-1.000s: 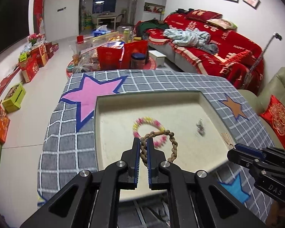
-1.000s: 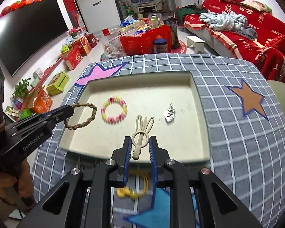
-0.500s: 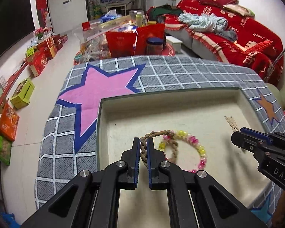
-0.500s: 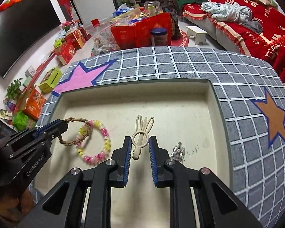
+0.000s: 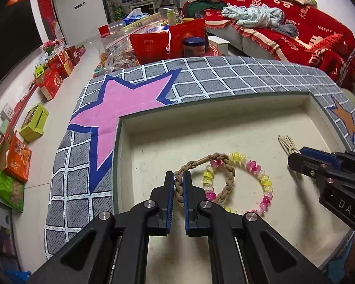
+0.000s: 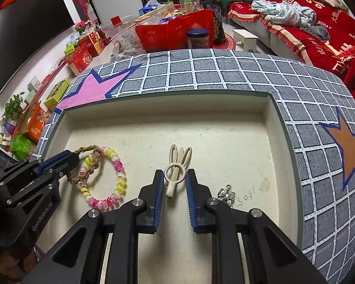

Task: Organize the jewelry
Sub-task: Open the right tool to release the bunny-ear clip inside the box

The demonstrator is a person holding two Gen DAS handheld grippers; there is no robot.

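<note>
Black fingers with blue pads fill the near edge of both views. The left gripper (image 5: 179,179) is clamped narrow on a braided brown cord bracelet (image 5: 226,179), whose free loop lies across the near-left part of a pink-and-yellow translucent bead bracelet (image 5: 264,179) resting on the floor of a shallow cream-lined tray (image 5: 201,127). The right gripper (image 6: 175,182) is closed on the ring of a cream plastic rabbit-ear hair clip (image 6: 177,163), its two ears pointing away toward the tray's far wall. Just right of that gripper's right finger, a small silver metal ornament (image 6: 226,195) lies on the tray floor, near some handwritten marks. Beyond these pieces the tray floor is bare up to the far wall and out to the right wall, so most of its far half stands open. Around the tray's rim spreads a grey grid-patterned cloth with pink and orange stars (image 6: 224,71), covering the table to its rounded far edge. Past that edge stand red gift bags (image 6: 175,33) on the floor, and a red-covered sofa (image 6: 319,30) at far right.
</note>
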